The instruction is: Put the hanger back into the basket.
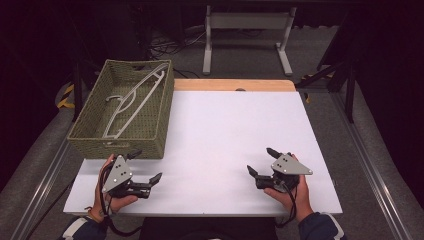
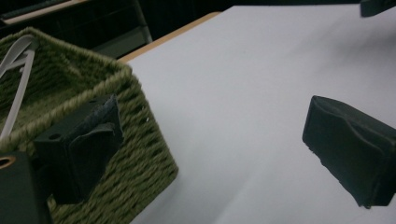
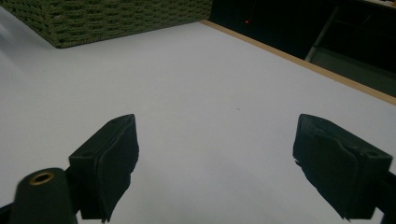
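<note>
A green woven basket [image 1: 95,127] stands on the left part of the white table [image 1: 235,130], and a white clothes hanger [image 1: 134,100] lies inside it. My left gripper [image 1: 147,166] is held low near the table's front left, right beside the basket's near corner [image 2: 140,140], jaws wide open and empty. The hanger [image 2: 16,70] peeks over the basket rim in the left gripper view. My right gripper [image 1: 261,161] rests at the front right, open with nothing between its fingers [image 3: 109,161]. The basket's side [image 3: 107,18] lies far off in the right gripper view.
The table has a wooden strip [image 1: 235,85] along its far edge. Behind it stands a white metal frame [image 1: 247,35] on the floor, with cables nearby. Dark stands rise at the right [image 1: 345,75]. A bare white surface spans between both grippers.
</note>
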Demonstrator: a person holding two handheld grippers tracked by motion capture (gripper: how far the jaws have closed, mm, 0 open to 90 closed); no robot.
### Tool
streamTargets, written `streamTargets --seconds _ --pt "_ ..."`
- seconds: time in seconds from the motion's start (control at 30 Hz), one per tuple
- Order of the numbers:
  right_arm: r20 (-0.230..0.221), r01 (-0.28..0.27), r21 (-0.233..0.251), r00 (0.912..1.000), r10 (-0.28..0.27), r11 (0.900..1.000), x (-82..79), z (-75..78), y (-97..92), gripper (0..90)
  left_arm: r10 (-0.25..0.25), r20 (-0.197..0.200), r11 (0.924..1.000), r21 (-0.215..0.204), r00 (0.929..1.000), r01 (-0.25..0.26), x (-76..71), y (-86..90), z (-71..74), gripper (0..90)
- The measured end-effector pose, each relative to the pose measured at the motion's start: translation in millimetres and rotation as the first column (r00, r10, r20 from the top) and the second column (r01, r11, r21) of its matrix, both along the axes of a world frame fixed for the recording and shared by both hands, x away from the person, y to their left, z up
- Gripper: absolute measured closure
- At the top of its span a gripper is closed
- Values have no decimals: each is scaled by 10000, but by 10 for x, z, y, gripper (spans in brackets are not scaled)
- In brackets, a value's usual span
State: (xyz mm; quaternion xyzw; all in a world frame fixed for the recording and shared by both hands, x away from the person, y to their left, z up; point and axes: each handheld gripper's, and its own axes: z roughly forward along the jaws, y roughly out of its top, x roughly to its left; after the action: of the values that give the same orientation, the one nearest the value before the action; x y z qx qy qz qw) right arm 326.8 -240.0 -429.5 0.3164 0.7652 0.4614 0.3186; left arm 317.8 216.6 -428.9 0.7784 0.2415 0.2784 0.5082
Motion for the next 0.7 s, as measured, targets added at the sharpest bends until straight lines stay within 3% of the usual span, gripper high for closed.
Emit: streamTargets --seconds 0.13,0.23,0.27,0.33,0.4,0.57,0.7 --pt "-67 -16 -77 10000 16 10000 -34 -31 3 147 104 -53 9996 263 9999 -103 -12 43 -82 58" --pt "-98 -69 -100 9999 68 9999 -38 -39 8 146 156 -519 9999 -52 9985 -159 53 84 -137 58" --pt "-55 -106 -158 9999 105 9998 -37 -43 16 145 212 -562 9998 68 9982 -208 70 90 -145 58" --pt "-20 -163 -192 9999 163 9997 -36 -46 14 143 299 -519 9993 223 9982 -288 81 78 -160 55" --pt "-5 -211 -197 9998 211 9996 -34 -53 0 141 262 -570 9996 94 9980 -257 90 81 -155 51" --pt "40 -290 131 9996 290 9995 -20 -51 -48 132 318 -528 9994 123 9981 -312 88 77 -154 50" --pt "86 -204 -39 9998 204 9998 -40 -66 -58 132 234 -578 9997 44 9981 -232 86 56 -138 50"
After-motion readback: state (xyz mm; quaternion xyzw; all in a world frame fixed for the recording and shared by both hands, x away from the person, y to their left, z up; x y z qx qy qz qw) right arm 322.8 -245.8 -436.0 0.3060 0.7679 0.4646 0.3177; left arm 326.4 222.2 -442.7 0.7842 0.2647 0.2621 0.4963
